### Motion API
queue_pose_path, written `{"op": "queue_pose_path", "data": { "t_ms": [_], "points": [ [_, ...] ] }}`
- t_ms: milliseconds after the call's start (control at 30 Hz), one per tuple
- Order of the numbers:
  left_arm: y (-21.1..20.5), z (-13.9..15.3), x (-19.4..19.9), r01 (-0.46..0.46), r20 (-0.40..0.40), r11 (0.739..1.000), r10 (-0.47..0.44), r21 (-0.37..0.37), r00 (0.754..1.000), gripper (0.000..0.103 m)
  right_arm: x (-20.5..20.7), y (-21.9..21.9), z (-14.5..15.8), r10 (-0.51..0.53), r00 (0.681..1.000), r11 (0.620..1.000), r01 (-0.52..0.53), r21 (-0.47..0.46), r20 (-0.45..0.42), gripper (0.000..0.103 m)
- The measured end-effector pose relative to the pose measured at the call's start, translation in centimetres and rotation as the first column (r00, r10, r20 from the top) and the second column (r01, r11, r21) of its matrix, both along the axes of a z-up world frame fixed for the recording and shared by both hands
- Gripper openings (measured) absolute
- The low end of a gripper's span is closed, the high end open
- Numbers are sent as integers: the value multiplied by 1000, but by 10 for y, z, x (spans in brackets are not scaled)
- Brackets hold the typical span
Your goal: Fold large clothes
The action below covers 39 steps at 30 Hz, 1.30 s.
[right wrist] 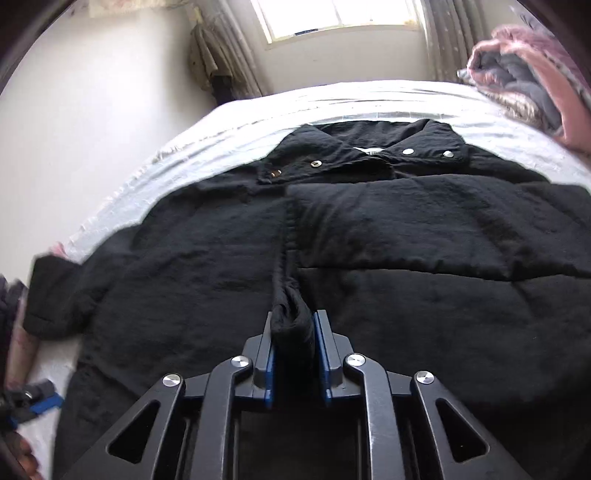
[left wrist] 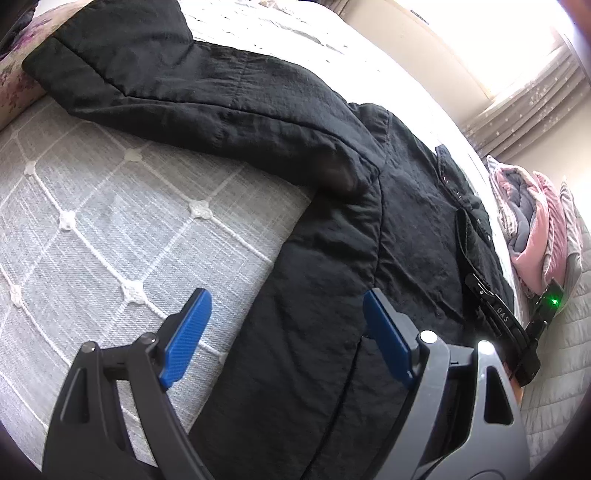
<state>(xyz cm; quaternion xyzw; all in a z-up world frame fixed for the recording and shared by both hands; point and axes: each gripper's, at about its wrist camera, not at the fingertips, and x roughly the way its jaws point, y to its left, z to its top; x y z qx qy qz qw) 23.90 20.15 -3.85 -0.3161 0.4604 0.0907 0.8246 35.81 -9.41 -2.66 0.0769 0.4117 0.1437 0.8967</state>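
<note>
Right wrist view: right claw (right wrist: pixel 292 334) at lower centre, blue pads pressed onto bunched fold of black jacket (right wrist: pixel 369 240), pinching front placket. Jacket spread flat across bed (right wrist: pixel 221 122), collar with snap buttons toward window (right wrist: pixel 340 16). Left wrist view: left claw (left wrist: pixel 284 332) spread wide, holding nothing, over jacket's edge; sleeve (left wrist: pixel 147 66) stretches toward upper left. Pink blanket (left wrist: pixel 535 229) at right.

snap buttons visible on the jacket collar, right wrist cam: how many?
4. On the black jacket collar: two brass-toned on the left flap, two silver on the right flap. More may be hidden under folds.
</note>
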Motion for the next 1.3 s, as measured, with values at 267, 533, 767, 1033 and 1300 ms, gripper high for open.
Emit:
{"op": "queue_pose_path", "data": {
  "t_ms": [267,533,767,1033,1300],
  "points": [
    [4,1,-2,-4,2,1000,4,-8,1000,84,16,12,-9,-83,994,991,90,97,-75,41],
    [30,3,-13,-88,-10,996,88,-5,996,84,-34,10,42,-30,993,974,54,221,-110,60],
    [57,1,-22,-174,-19,985,173,-20,985,84,-118,-73,31,-117,949,973,168,155,-292,67],
    [116,13,-44,-403,3,907,406,120,914,84,-170,-204,-4,-395,827,799,524,295,-399,77],
    [183,6,-21,-472,36,881,471,23,881,84,-165,-182,10,-298,897,869,396,297,-326,77]
  ]
}}
